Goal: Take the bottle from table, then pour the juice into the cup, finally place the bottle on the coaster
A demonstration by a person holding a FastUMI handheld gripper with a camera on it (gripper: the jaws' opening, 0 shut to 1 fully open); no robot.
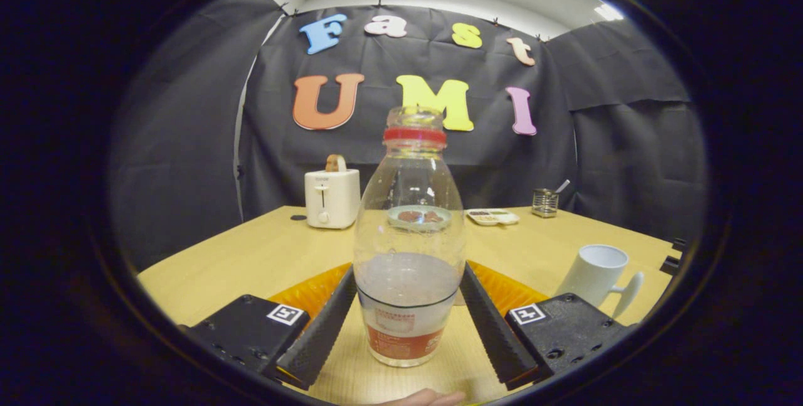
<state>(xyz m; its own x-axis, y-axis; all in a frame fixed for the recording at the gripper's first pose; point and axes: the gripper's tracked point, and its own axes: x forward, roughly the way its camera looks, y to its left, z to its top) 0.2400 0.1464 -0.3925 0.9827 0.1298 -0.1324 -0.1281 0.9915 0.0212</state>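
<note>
The fingers (pixel 408 324) pressed both sides of the uncapped juice bottle (pixel 408 236) standing on the surface (pixel 263 255), the white cup (pixel 596 274) off to the right; a loose grip might let it slip and spill in the pour.

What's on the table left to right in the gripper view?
White toaster → clear plastic bottle with a red neck ring, held between the gripper fingers → small white tray → small wire-mesh holder → white mug.
</note>
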